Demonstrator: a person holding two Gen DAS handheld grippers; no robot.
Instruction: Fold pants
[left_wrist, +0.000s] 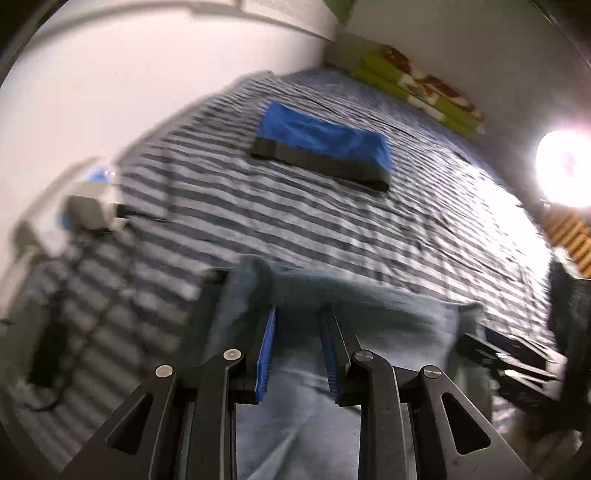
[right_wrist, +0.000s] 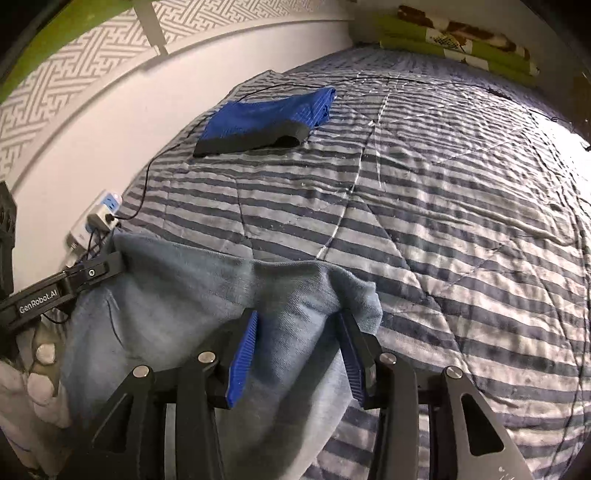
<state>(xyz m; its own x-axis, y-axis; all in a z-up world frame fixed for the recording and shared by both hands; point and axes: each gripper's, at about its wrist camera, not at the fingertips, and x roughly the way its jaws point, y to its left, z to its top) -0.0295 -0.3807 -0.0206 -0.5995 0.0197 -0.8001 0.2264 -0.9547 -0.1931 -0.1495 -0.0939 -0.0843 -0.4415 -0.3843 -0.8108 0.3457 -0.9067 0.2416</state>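
The light blue-grey pants (left_wrist: 369, 306) hang lifted over the striped bed, their top edge stretched between both grippers. My left gripper (left_wrist: 299, 317) has its blue pads closed on a thick bunch of the cloth; this view is blurred. In the right wrist view the pants (right_wrist: 177, 295) fill the lower left. My right gripper (right_wrist: 299, 321) is shut on the bunched edge, with its fingers set fairly wide apart. The left gripper (right_wrist: 114, 264) pinches the far corner, with a gloved hand (right_wrist: 40, 373) behind it. My right gripper (left_wrist: 476, 338) shows as a dark blur at the right.
The striped quilt (right_wrist: 443, 229) covers the bed. A folded blue garment with a black band (right_wrist: 258, 118) lies further back. A power strip (right_wrist: 96, 218) and its cable sit by the white wall at the left. Green patterned bedding (right_wrist: 461, 40) lies at the far end. A bright lamp (left_wrist: 565, 166) glares.
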